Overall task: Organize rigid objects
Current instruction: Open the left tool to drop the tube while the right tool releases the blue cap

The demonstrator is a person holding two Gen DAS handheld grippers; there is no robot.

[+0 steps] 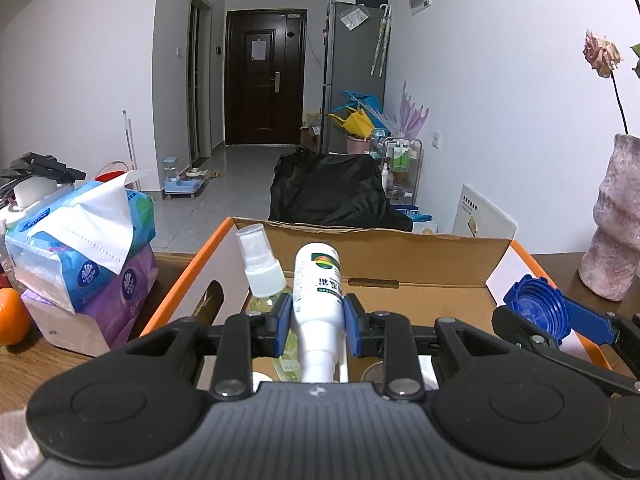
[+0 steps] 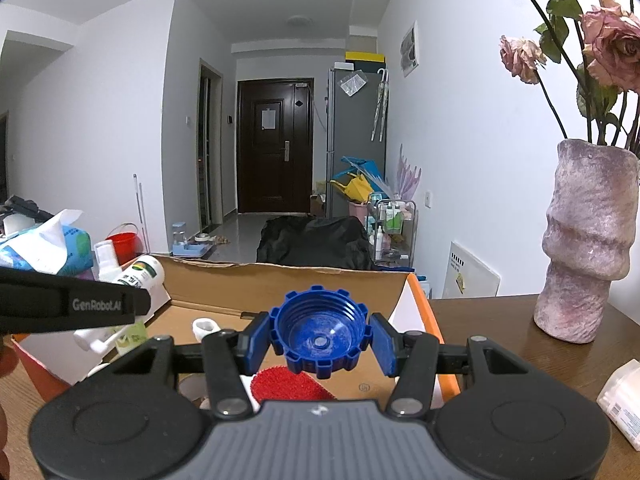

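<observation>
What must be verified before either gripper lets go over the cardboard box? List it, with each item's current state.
1. Left gripper clamped on the white bottle: ok, both pads press its sides.
2. Right gripper clamped on the blue cap: ok, held between both pads.
3. Both items above the cardboard box: ok, box interior shows beneath each.
4. Spot under the white bottle free: not ok, the clear spray bottle stands close beside it.
5. Spot under the blue cap free: cannot tell; a red item lies just below.
6. Grippers clear of each other: ok, a gap is visible.
</observation>
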